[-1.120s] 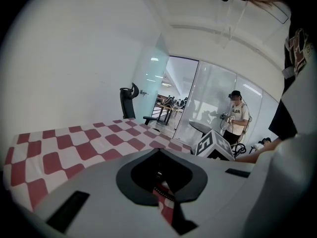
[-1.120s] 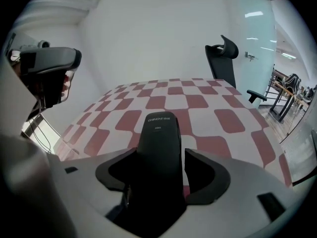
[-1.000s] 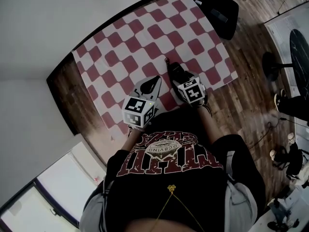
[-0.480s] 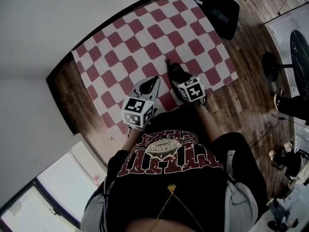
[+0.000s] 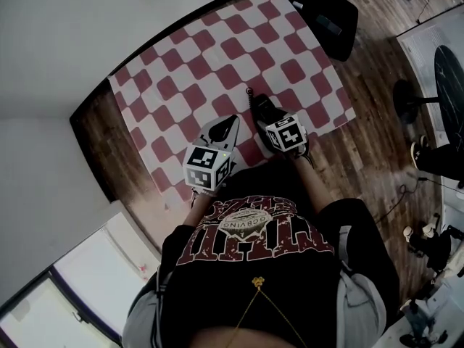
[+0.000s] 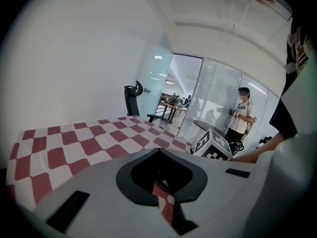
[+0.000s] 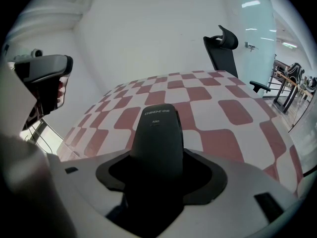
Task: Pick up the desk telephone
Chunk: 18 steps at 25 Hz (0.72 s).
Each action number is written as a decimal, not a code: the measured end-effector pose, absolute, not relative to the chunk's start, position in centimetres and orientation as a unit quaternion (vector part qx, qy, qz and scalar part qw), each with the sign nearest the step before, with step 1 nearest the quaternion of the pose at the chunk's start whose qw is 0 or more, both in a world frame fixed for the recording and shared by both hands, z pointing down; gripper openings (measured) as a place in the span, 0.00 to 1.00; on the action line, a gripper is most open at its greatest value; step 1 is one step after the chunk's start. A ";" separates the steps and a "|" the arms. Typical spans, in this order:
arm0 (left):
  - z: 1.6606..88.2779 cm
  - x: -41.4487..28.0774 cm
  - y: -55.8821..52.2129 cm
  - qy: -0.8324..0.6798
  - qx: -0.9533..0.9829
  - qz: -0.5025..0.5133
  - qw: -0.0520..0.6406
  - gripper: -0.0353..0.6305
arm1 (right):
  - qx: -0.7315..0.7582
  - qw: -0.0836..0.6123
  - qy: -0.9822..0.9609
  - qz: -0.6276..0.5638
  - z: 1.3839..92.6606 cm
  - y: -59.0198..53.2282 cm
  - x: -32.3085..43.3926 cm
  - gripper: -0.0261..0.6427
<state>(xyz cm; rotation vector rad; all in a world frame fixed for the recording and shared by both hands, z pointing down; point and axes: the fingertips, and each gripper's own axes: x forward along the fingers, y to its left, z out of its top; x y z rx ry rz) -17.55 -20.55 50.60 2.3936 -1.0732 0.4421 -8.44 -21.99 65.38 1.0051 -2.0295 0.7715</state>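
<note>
Desk telephone (image 7: 158,133), black w/ small print near its top end, is sitting clamped in the right gripper (image 5: 267,116). The jaws are closing on both its sides, and its upper end is sticking out past them over the checkered cloth (image 5: 217,56). From the head view it is lying near the cloth's near edge, approx. at the middle, w/ a thin cord or aerial poking out of its far end. Whether it is touching the cloth can't be told.

Left gripper (image 5: 232,120) is hanging just beside the right one, over the same cloth edge. Its jaws are drawn together to a thin slit w/ nothing between them, only red and white squares showing through.

An office chair (image 5: 326,13) is standing at the table's far right corner. In the left gripper view a second person (image 6: 241,115) is standing in the bkgd by a glass wall.
</note>
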 end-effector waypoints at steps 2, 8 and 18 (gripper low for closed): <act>50.5 -17.7 -20.3 -0.397 0.871 0.162 0.239 0.07 | 0.391 0.366 -0.789 0.302 65.4 -22.0 -8.4 0.47; 50.4 -17.4 -19.5 -0.408 0.866 0.163 0.238 0.07 | 0.387 0.368 -0.787 0.308 65.5 -22.0 -8.4 0.47; 50.4 -16.4 -18.6 -0.414 0.863 0.162 0.239 0.07 | 0.376 0.386 -0.786 0.304 65.0 -21.3 -7.2 0.47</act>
